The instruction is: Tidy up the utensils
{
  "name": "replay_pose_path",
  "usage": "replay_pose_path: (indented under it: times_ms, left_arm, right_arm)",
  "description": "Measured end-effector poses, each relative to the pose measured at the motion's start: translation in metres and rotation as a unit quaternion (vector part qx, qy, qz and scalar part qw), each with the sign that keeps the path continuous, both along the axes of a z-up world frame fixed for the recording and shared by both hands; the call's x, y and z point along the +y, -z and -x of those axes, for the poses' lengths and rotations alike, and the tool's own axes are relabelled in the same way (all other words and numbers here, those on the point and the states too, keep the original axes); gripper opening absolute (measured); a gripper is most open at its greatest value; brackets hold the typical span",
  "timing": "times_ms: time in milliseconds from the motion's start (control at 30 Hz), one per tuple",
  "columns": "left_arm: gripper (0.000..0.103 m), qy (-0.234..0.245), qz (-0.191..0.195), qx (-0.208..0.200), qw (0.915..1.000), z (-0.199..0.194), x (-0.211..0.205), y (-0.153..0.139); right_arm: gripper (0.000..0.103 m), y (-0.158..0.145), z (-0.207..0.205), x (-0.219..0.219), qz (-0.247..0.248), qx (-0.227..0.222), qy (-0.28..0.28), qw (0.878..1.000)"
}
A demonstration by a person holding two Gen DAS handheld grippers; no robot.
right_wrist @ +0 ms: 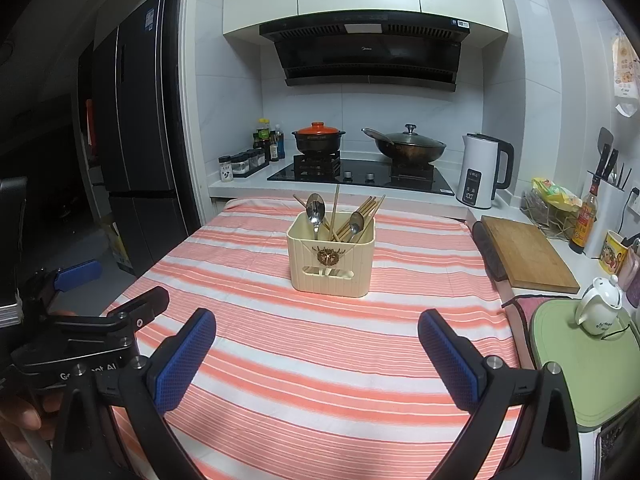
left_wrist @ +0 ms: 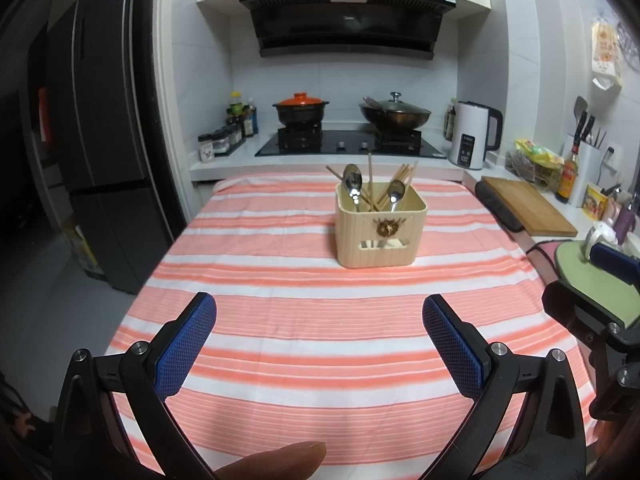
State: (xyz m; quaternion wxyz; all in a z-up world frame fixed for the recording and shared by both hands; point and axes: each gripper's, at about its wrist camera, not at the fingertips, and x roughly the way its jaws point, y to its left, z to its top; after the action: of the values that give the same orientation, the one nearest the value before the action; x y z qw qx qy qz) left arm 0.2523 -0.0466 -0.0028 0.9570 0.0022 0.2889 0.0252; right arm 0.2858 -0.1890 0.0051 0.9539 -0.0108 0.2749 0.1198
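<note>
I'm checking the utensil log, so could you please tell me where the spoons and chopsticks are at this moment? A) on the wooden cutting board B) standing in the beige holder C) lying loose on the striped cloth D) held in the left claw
B: the spoons and chopsticks stand together in the beige holder, and both claws are open and empty.

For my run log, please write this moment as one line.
left gripper: open, empty | right gripper: open, empty | spoons, chopsticks in holder | cloth bare
</note>
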Motion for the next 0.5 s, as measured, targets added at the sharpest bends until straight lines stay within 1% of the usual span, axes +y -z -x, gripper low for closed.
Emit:
replay_pose_path:
  times_ms: [500]
  left_arm:
    - [0.103, 0.000, 0.000, 0.000, 1.0000, -0.0001, -0.0004, -0.0001]
  right_arm:
    - [0.103, -0.0006, -0.0008, -0.0001, 0.002, -0.001, 0.000, 1.000]
